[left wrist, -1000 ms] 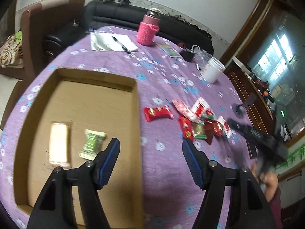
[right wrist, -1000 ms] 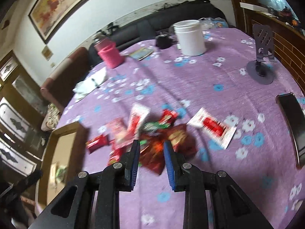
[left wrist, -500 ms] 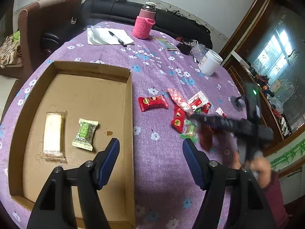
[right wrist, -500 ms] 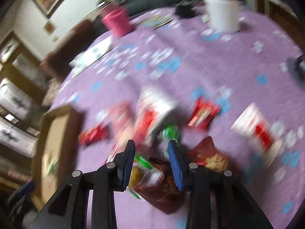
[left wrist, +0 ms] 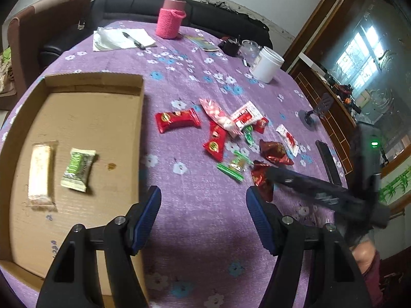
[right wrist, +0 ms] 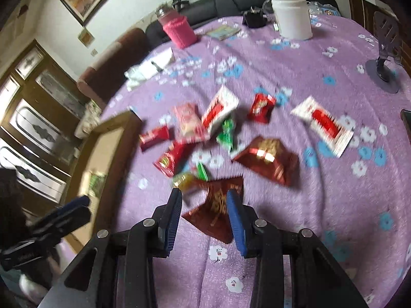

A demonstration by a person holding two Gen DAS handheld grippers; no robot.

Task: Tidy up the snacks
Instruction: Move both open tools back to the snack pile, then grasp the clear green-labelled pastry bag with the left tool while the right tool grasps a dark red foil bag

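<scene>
Tablecloth [left wrist: 195, 205] (purple, floral) before sofa [left wrist: 210, 18]

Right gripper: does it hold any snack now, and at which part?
Nothing is held yet. The right gripper is open, its fingers on either side of a dark red packet lying on the tablecloth.

snack wrappers [right wrist: 221, 133] motion-blurred; cardboard tray [left wrist: 15, 264] cut off
</scene>
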